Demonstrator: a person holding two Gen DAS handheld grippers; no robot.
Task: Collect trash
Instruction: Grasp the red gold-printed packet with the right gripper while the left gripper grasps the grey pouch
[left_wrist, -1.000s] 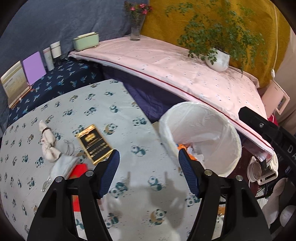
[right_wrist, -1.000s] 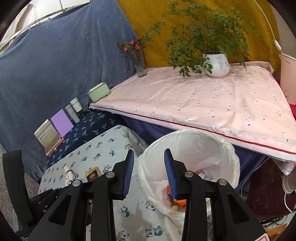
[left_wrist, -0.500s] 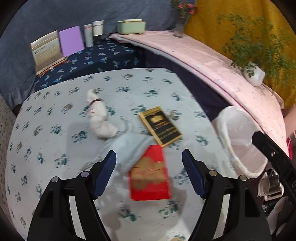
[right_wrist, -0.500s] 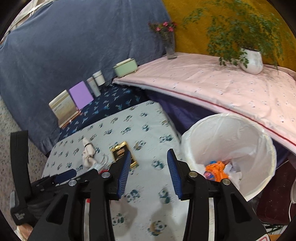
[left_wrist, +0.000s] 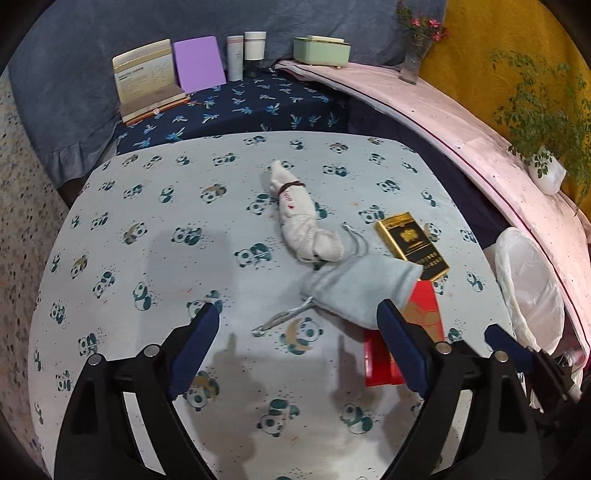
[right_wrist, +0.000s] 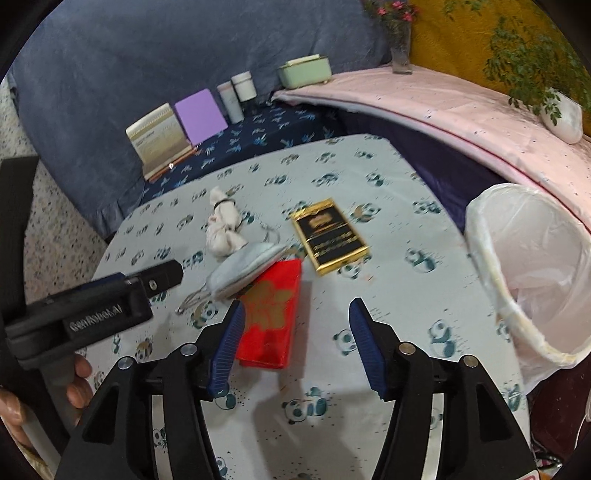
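Left wrist view: the left hand-held gripper (left_wrist: 297, 325) hangs over the panda-print tabletop (left_wrist: 147, 229), its blue jaws wide, opening further and holding nothing. A second ago this camera looked into the white-lined trash bin (left_wrist: 528, 280); the bin now sits at the right edge of the frame, beside the tabletop's corner. The trash lies clustered left of the bin: a grey drawstring pouch (left_wrist: 362, 284) just beyond the right jaw, overlapping a red packet (left_wrist: 424, 314); a black-and-gold box (left_wrist: 412, 243) behind the pouch and closer to the bin; a rolled white sock (left_wrist: 299, 218) furthest from the bin, its end touching the pouch. The sock, small at the left of the frame a second ago, now sits centre frame. The tip of the right hand-held gripper (left_wrist: 506, 347) shows at the lower right, below the bin.

Right wrist view: the right hand-held gripper (right_wrist: 297, 321) has swung away from the bin (right_wrist: 517, 295), which a second ago lay straight ahead past its jaws and now stands at the right. Its jaws, narrow then, are at a middling spread and opening, empty, above the near end of the red packet (right_wrist: 273, 317). The pouch (right_wrist: 243, 269) covers the packet's far left corner; the black-and-gold box (right_wrist: 328, 236) lies between packet and bin; the sock (right_wrist: 223, 229) lies beyond the pouch, though motion blur softens its outline. The left hand-held gripper's body (right_wrist: 92, 317) enters from the left, fingers of a hand (right_wrist: 79, 384) showing around its handle.
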